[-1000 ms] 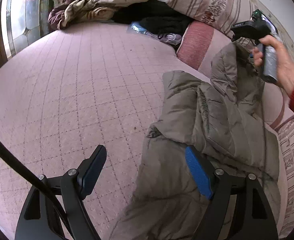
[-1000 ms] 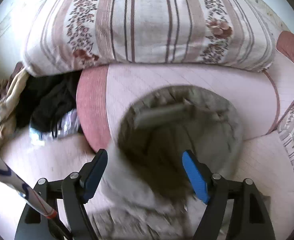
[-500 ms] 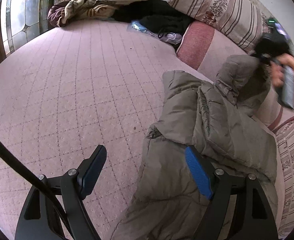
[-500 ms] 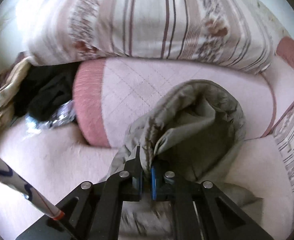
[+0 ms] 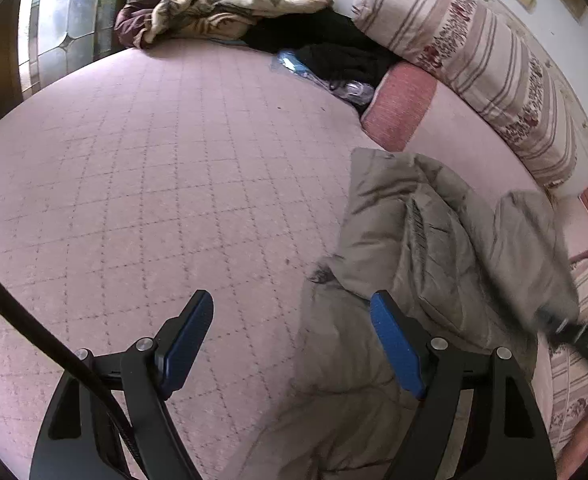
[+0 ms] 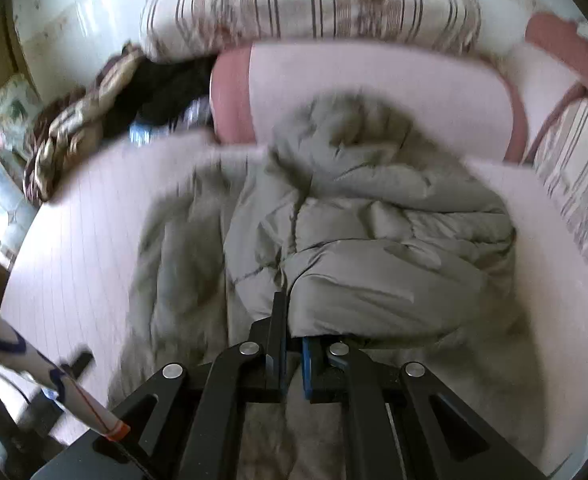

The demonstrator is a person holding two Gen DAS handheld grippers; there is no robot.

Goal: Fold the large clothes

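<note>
1. The right gripper (image 6: pixel 291 344) is sitting with its jaws drawn almost together, pinching a fold of the grey-green padded jacket (image 6: pixel 374 240) between the blue pads; the fabric is bulging out just ahead of the fingertips and to their right.
2. Ahead of that grip, the jacket is lying bunched in thick folds on the pink quilted bedspread (image 6: pixel 85 216), spreading to both sides of the right gripper; the picture is blurring here, so the finer folds are hard to read.
3. The left gripper (image 5: pixel 291 344) is hovering with its jaws spread wide and nothing between them; its left finger is showing over bare bedspread (image 5: pixel 173 160), its right finger over the near edge of the jacket (image 5: pixel 434 240).
4. From the left gripper, the jacket is lying ahead and to the right, folded over itself, with a blurred dark tool, likely the right gripper (image 5: pixel 574 338), crossing its far right edge.
5. Farther ahead of both tools, a pink bolster cushion (image 6: pixel 374 88) is lying just beyond the jacket.
6. Behind the bolster, a striped floral pillow (image 5: pixel 486 64) is leaning against the wall.
7. Far ahead and to the left of the left gripper, a crumpled brown and beige blanket (image 5: pixel 213 12) and a heap of black clothes (image 5: pixel 334 48) are lying at the bed's far edge.
</note>
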